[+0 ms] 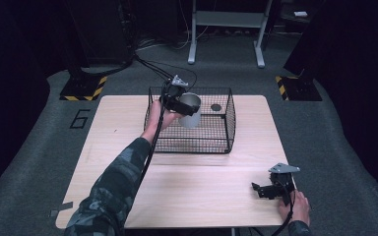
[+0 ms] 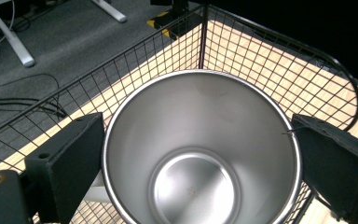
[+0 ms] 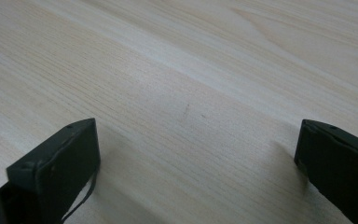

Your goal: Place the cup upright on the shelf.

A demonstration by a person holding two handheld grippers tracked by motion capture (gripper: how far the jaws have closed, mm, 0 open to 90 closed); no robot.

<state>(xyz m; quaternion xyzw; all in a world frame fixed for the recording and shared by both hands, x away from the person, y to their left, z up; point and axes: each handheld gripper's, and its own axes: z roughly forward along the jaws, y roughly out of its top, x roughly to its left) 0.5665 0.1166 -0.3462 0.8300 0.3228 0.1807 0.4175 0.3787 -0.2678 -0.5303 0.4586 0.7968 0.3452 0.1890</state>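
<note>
Left tongs [image 1: 181, 104] grip a steel cup [image 2: 200, 149] by its sides, held over the wire basket [image 1: 226, 123], mouth toward the tongs; right tongs [image 1: 268, 189] gape wide, low on the bench [image 3: 177, 70].

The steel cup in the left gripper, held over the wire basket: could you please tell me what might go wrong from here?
1. The steel cup is smooth and round, and the left gripper clamps it by just two fingers, so it might slip or twist.
2. It hangs near the rim of the wire basket; lowering it could catch the wire.
3. A small dark object lies in the basket; the cup may land on it and tip.
</note>
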